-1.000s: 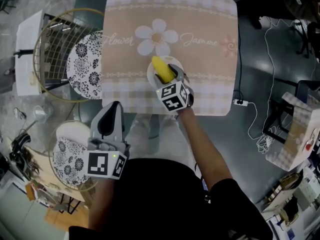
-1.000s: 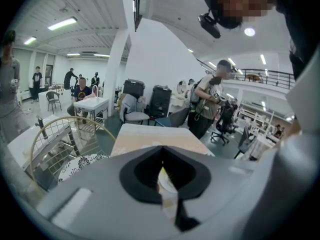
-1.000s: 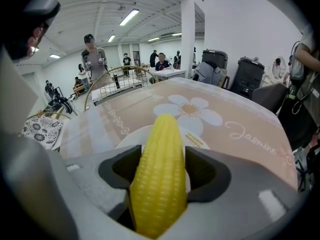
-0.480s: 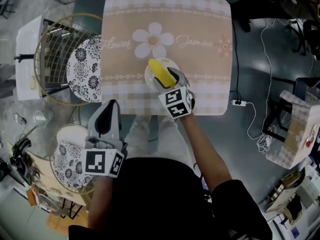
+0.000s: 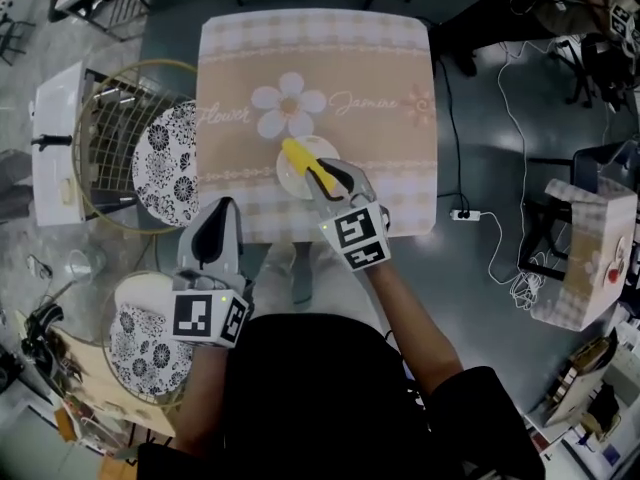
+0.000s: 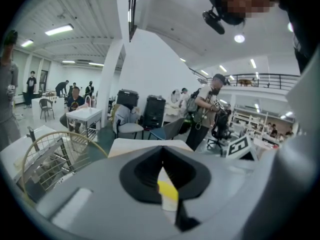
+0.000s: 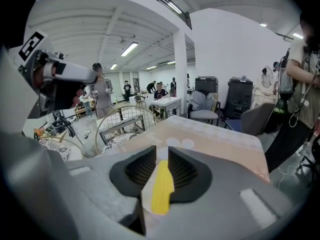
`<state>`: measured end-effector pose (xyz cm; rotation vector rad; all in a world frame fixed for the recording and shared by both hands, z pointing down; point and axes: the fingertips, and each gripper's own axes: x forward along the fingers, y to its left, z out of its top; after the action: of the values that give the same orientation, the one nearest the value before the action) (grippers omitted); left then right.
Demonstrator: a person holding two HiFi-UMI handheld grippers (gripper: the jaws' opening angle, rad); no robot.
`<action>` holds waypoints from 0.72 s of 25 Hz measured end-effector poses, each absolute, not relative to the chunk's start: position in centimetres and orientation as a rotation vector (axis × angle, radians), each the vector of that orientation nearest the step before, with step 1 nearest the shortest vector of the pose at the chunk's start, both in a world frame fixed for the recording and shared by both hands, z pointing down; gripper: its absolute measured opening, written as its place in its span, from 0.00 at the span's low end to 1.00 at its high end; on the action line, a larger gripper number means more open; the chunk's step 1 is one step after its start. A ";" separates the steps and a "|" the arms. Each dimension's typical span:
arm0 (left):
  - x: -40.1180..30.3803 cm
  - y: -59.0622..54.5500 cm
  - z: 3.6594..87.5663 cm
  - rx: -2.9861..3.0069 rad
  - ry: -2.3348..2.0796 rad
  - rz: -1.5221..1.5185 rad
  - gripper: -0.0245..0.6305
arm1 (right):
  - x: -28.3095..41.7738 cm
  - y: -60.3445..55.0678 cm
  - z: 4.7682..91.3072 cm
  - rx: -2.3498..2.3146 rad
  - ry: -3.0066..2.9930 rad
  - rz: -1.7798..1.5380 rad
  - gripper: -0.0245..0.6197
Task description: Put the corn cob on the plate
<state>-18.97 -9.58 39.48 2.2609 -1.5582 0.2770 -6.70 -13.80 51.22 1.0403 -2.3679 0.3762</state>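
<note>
So the corn cob (image 5: 303, 164) is found lying on the small white plate (image 5: 283, 178), roughly mid-tabletop (image 5: 380, 58), just on the near side of the printed flower (image 5: 288, 107). It's laid diagonally, one end pointing far-left and the other aimed at the right gripper (image 5: 333, 176).

That gripper is parked just near-right of the plate, and its jaws are being closed right now. The cob can be seen through the narrow slit between them, but it looks to be lying beyond them on the plate, not pinched. The left gripper (image 5: 220, 213) is held off the near-left edge of the tabletop, jaws pressed together with nothing in them.

Handling-wise, all of this is guessed from looks:
- The cob would be expected to be light and stiff, so it shouldn't get squashed by a firm pinch.
- The surface seems smooth and a bit slick, and the shape is round, so rolling off a shallow plate is the thing to be watched.
- If it needs to be re-taken, it's best grabbed across the thick middle, jaws square to its length. The tapered ends could get squirted out.

The task looks pretty much done.
</note>
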 end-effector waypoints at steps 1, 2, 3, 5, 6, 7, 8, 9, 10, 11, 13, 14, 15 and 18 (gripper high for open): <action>-18.7 -9.8 39.2 2.270 -1.557 0.268 0.05 | -6.5 -13.7 50.4 1.050 -2.376 0.365 0.16; -18.3 -9.9 38.9 2.278 -1.557 0.257 0.05 | -6.2 -13.6 49.5 1.062 -2.384 0.355 0.16; -18.0 -10.1 38.6 2.286 -1.557 0.245 0.05 | -5.9 -13.6 48.7 1.075 -2.392 0.344 0.14; -17.4 -10.2 38.0 2.302 -1.556 0.228 0.05 | -5.4 -13.4 47.0 1.102 -2.412 0.327 0.12; -17.2 -10.2 37.8 2.311 -1.554 0.223 0.05 | -5.2 -13.3 46.1 1.115 -2.424 0.320 0.11; -16.9 -10.3 37.5 2.322 -1.551 0.221 0.05 | -5.0 -13.3 45.1 1.130 -2.437 0.310 0.10; -16.7 -10.4 37.2 2.334 -1.548 0.216 0.05 | -4.8 -13.3 44.1 1.146 -2.449 0.298 0.10; -16.6 -10.5 36.9 2.345 -1.548 0.210 0.05 | -4.7 -13.3 43.1 1.163 -2.461 0.282 0.10; -16.4 -10.7 36.5 2.355 -1.551 0.202 0.05 | -4.6 -13.4 42.0 1.181 -2.472 0.265 0.10; -16.3 -10.8 36.2 2.361 -1.555 0.195 0.05 | -4.5 -13.4 40.9 1.197 -2.485 0.249 0.09; -16.0 -11.0 35.4 2.374 -1.559 0.181 0.05 | -4.3 -13.3 38.9 1.225 -2.513 0.225 0.07; -15.8 -11.2 35.1 2.383 -1.560 0.171 0.05 | -4.3 -13.2 37.9 1.237 -2.527 0.213 0.06; -15.5 -11.3 34.7 2.394 -1.562 0.162 0.05 | -4.2 -13.1 37.1 1.249 -2.540 0.202 0.04; -14.4 -11.4 33.8 2.430 -1.556 0.144 0.05 | -3.5 -12.9 34.7 1.287 -2.578 0.199 0.04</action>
<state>-14.44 -11.43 33.79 2.4297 -1.5565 0.1441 -3.54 -12.95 34.74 1.2866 -2.5785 0.1994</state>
